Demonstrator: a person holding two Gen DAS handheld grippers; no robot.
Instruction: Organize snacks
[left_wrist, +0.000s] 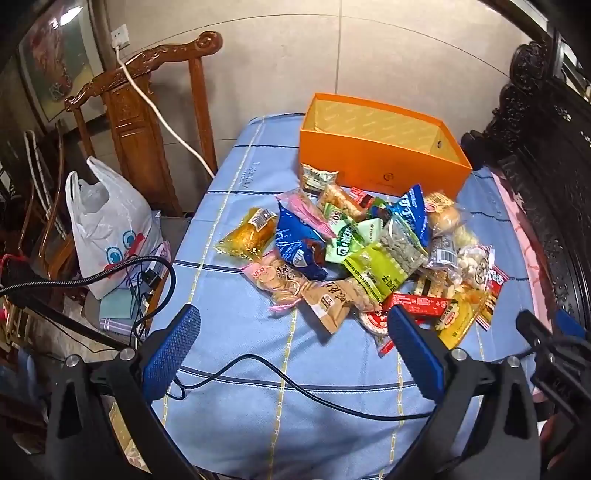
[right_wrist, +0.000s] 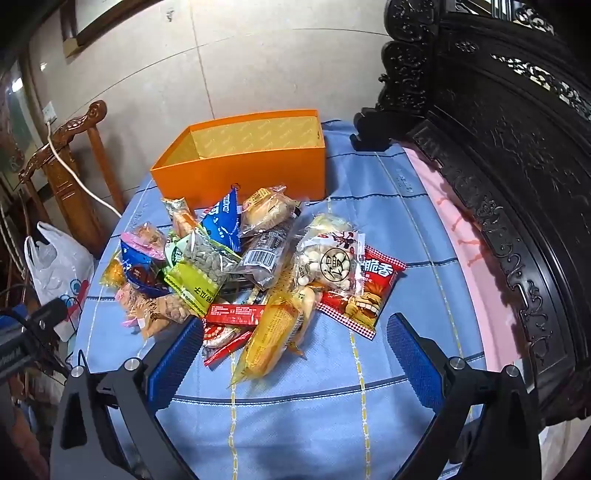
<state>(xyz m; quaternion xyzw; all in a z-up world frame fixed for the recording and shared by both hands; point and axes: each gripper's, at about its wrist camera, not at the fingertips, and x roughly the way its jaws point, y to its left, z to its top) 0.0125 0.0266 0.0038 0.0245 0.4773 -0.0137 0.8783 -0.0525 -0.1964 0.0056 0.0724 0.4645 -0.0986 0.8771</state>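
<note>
- Snacks (left_wrist: 354, 254) lie heaped in the middle of a blue cloth (left_wrist: 258, 424), with an orange box (left_wrist: 384, 162) standing open just beyond the pile, at about 12 o'clock from it in the right wrist view.
- What shows of the box's inside is bare, its patterned lining visible; the sorting looks not yet begun.
- The left gripper (left_wrist: 291, 325) hangs above the cloth at the pile's near edge, jaws wide apart and holding nothing; a black cable (left_wrist: 295, 387) trails across the cloth beneath it.
- The right gripper (right_wrist: 295, 332) hangs over the pile's near side, jaws likewise spread and empty, a yellow packet (right_wrist: 273, 339) lying between its fingers in that view.
- At 1 o'clock from that packet sit a red packet (right_wrist: 369, 295) and a clear bag of white balls (right_wrist: 328, 258), both at the pile's right edge and free of anything on top.
- The step in hand appears to be the first pick: choosing one wrapper from the heap.
- The next move likely calls for dropping the right gripper onto the yellow packet, closing on it across its narrow width, then lifting clear of the red stick pack (right_wrist: 232, 314) beside it before carrying it to the box.
- Slick film wrappers may slip or drag neighbours along, so a loose outer packet seems the safer choice.
</note>
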